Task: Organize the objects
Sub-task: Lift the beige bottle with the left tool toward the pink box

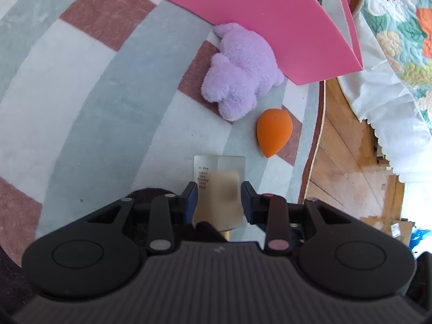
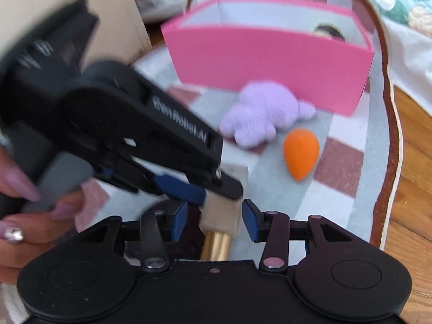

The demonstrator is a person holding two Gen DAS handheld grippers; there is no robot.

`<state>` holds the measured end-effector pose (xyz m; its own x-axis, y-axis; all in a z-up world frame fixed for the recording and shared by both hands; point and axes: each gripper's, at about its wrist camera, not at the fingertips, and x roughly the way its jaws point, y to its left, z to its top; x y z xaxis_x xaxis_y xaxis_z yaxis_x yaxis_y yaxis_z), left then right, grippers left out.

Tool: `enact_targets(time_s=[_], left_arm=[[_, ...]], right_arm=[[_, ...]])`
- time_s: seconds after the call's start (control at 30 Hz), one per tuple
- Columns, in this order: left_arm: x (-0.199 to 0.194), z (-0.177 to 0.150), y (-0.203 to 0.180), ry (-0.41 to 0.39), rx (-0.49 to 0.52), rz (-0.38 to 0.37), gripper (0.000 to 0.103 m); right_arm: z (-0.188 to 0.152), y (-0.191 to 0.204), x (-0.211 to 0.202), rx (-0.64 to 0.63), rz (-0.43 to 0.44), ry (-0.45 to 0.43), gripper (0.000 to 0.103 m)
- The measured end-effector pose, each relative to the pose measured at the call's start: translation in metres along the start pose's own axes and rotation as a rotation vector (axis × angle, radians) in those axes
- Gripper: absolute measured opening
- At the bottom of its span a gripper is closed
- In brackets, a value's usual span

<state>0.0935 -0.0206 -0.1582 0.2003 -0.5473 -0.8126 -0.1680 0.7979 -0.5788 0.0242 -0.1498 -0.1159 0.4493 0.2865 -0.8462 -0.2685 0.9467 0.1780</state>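
On the checked rug point(image 1: 81, 102), both grippers bracket the foundation bottle point(image 1: 218, 186) with pads spread clear, so it may topple.

Checked rug point(image 1: 81, 86): pink box point(image 1: 270, 19), purple plush point(image 1: 240, 73), orange sponge point(image 1: 274, 132).

A home bedroom, by the look of it; a soft checked rug in grey, white and dusty pink point(image 1: 81, 86) lies under the gripper; beyond it to the right, honey-coloured wooden floorboards point(image 1: 348, 162) and a floral quilted bedspread with white frill point(image 1: 399, 43).
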Motion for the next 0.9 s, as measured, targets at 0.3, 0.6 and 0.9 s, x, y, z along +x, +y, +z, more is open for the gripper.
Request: enact_targets(time_s=[0.3, 0.6, 0.9], left_arm=[[0.006, -0.008, 0.002, -0.031, -0.002, 0.007, 0.046], [-0.011, -0.004, -0.011, -0.052, 0.036, -0.003, 0.036], [-0.064, 0.006, -0.044, -0.149, 0.111, -0.033, 0.036]], right_arm=[[0.000, -0.014, 0.024, 0.141, -0.006, 0.033, 0.040], [-0.005, -0.056, 0.012, 0.450, 0.142, 0.005, 0.040], [0.024, -0.044, -0.031, 0.397, 0.131, -0.101, 0.040]])
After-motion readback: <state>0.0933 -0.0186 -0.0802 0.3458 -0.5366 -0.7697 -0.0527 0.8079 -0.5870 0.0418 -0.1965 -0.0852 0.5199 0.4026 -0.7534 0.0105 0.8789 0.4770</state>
